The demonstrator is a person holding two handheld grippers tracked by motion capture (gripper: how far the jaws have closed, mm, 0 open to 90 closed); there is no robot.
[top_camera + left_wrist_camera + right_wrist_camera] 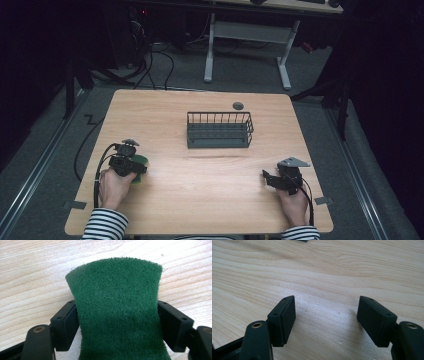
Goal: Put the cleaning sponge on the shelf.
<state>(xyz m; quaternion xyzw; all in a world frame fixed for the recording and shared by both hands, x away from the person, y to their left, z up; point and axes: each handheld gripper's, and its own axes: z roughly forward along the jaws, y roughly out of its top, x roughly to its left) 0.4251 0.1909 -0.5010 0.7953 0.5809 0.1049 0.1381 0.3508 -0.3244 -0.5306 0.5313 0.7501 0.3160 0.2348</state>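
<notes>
Tabletop (200, 185): pale wood, square, seen from above with the person's striped sleeves at its near edge.
Left tongs (131, 163): at the near left of the tabletop, held in the left hand (114, 187); the jaws are closed on the two side edges of a green scouring pad (117, 312).
Scouring pad, position: between the left jaws, low over the wood at the near left; in the high view a green edge (141, 161) peeks out just right of the tongs.
Scouring pad, direction: in the left gripper view its long axis runs straight out along the jaws, the free end pointing away from the hand; that end is wider and its far edge bows slightly.
Right tongs (274, 179): at the near right, held in the right hand (294, 201), well apart from the left; the jaws stand wide apart with bare wood between them (325, 315).
Wire basket (219, 129): dark, rectangular, upright near the tabletop's middle, its long side running left to right, apart from both tongs.
Grey disc (238, 105): small, flat on the wood just behind the basket.
</notes>
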